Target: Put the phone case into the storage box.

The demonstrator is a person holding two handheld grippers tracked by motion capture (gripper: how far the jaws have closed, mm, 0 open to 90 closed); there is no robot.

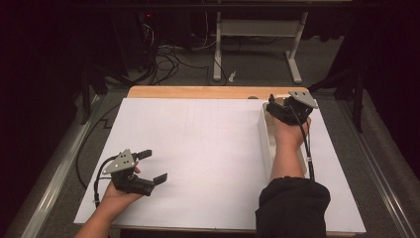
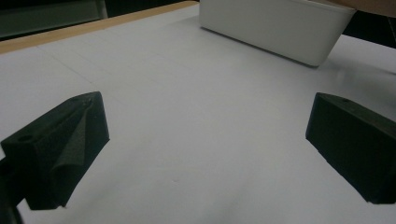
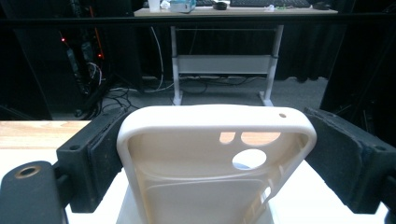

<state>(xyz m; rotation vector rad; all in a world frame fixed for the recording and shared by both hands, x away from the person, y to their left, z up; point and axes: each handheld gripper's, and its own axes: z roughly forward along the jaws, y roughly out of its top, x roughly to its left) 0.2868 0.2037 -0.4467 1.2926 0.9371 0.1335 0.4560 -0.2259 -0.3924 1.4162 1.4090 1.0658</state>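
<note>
Jaws of right gripper [image 3: 217, 158] clamp smooth rounded white phone case [image 3: 215, 154].

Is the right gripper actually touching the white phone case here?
Touching. In the right gripper view, the right gripper has both black jaws pressed against the two long sides of the white phone case, with no gap at either side.

Lab recording room
Dark curtains, loose floor cables [image 1: 166, 62], a red-lit equipment rack [image 3: 79, 51], and a keyboard desk [image 3: 233, 9] behind the paper-covered table [image 1: 198, 148]
</note>
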